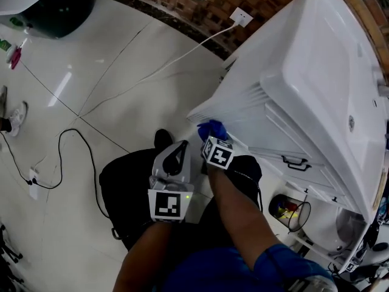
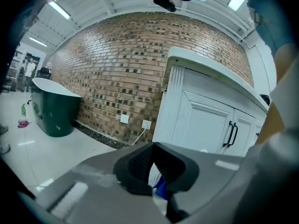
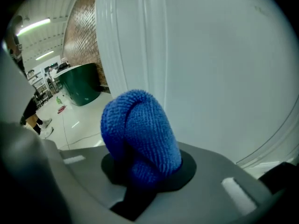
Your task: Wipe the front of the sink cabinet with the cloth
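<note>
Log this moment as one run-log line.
right hand-held gripper: shut on cloth | cloth: at fluted corner of sink cabinet | left hand-held gripper: open, empty

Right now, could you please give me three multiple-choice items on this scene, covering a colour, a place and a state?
1. What colour is the outside of the bathtub by the brick wall? A red; B yellow; C dark green.
2. Where is the blue cloth? A draped over the bathtub; B in the right gripper, at the white sink cabinet; C hanging on the brick wall.
3. How are the right gripper's fingers? A shut on the cloth; B open and empty; C out of view.
Answers: 1 C, its side shows dark green; 2 B, the cloth bulges from the fingers before the cabinet; 3 A, they pinch the cloth.
</note>
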